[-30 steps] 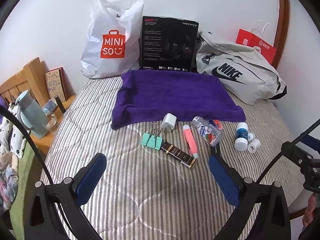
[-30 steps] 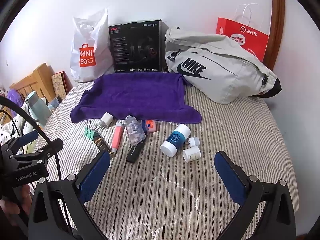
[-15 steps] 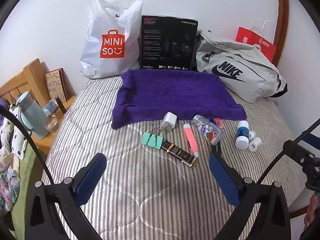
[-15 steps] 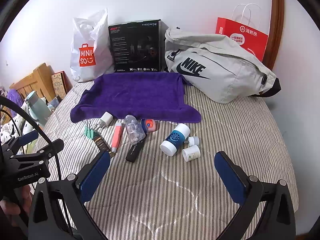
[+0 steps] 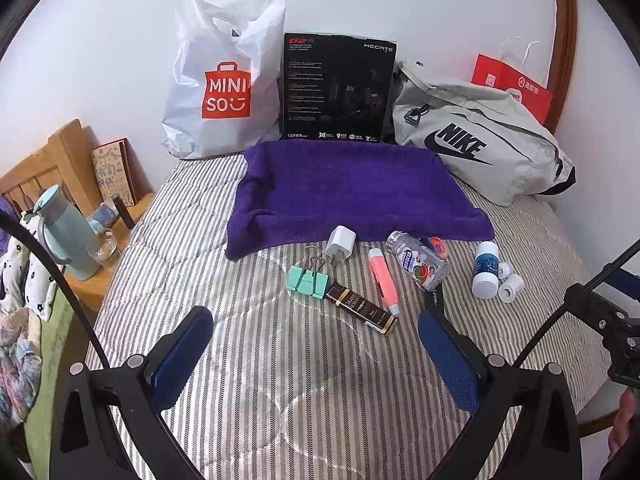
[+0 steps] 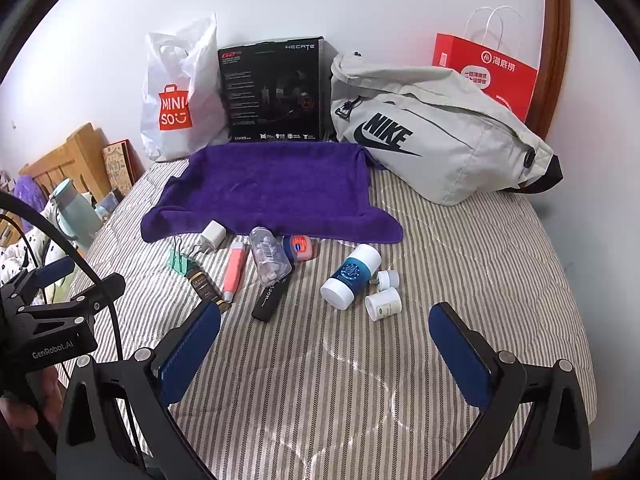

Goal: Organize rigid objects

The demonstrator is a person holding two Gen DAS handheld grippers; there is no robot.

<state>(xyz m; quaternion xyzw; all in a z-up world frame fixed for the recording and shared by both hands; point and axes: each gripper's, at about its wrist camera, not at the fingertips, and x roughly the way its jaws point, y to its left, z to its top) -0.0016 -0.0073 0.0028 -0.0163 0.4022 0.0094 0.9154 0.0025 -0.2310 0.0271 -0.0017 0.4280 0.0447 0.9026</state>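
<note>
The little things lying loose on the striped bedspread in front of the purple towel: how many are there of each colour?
White: 3 (charger plug, two small jars)
Blue and white: 1 (bottle)
Clear: 1 (pill bottle)
Pink: 2 (marker, tin)
Mint green: 1 (binder clips)
Black: 2 (gold-lettered bar, plain stick)
Total: 10

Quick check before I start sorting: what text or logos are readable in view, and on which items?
"MINISO": white plastic bag
"HECATE", "G2", "EDIFIER": black box; its fine print is too small to read
"NIKE": grey bag
"GenRobot.AI": left gripper body
Red paper bag: Chinese characters, not clearly readable
Dark bar, bottles: labels too small to read
</note>
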